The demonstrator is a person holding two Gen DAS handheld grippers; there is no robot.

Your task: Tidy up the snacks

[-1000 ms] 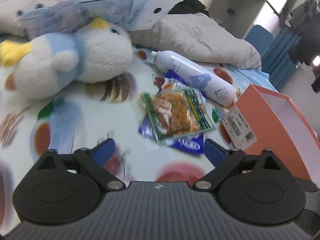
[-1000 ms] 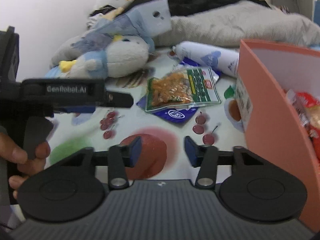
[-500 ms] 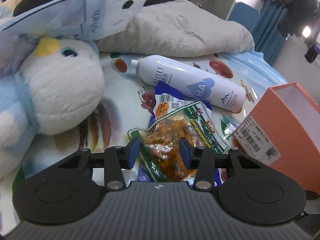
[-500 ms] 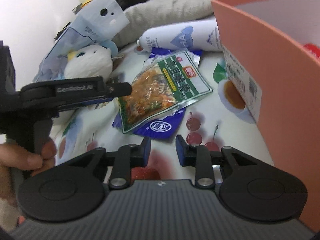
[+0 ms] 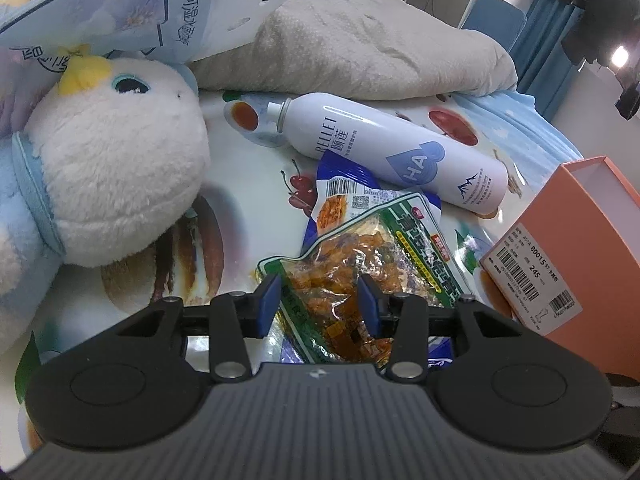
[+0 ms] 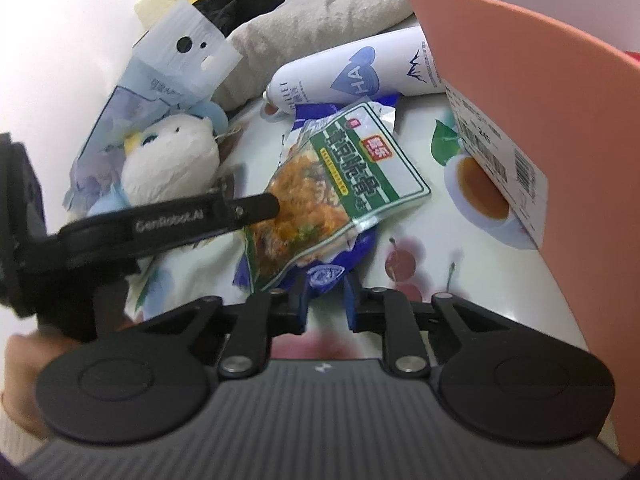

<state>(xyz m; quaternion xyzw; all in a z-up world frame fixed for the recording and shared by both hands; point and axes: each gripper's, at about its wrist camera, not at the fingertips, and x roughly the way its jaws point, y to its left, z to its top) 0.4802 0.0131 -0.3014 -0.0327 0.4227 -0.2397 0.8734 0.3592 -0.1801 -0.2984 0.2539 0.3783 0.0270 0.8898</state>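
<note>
Plush fabric fills the left of the left wrist view, where a white and pale blue stuffed bird [image 5: 100,184] is laid on a bed sheet [image 5: 240,200] printed with fruit. A pale blue printed packet [image 5: 120,12] is propped over the bird's head, and a grey blanket [image 5: 380,44] is bunched behind it.

Toward the middle, a white spray can [image 5: 392,156] is laid on its side, nozzle to the left. Just in front of it, a green snack packet [image 5: 360,264] with orange contents is stacked on a blue snack packet [image 5: 344,188], which touches the can.

The left tongs [image 5: 318,304] are set partly open, with the blue pads on either side of the near end of the green packet. Whether the pads press on the packet cannot be told; in the right wrist view a black finger [image 6: 256,208] of these tongs is seen over the packet's left edge.

The right tongs [image 6: 326,300] are narrowly open and nothing is gripped. The near edge of the blue packet [image 6: 328,272] shows in the gap just beyond the pads, though contact cannot be judged.

At the right, an orange box [image 5: 560,240] with a barcode label [image 5: 528,276] is stood open on the sheet, close beside the packets. A red wrapper [image 6: 634,56] is glimpsed inside it at the frame edge.
</note>
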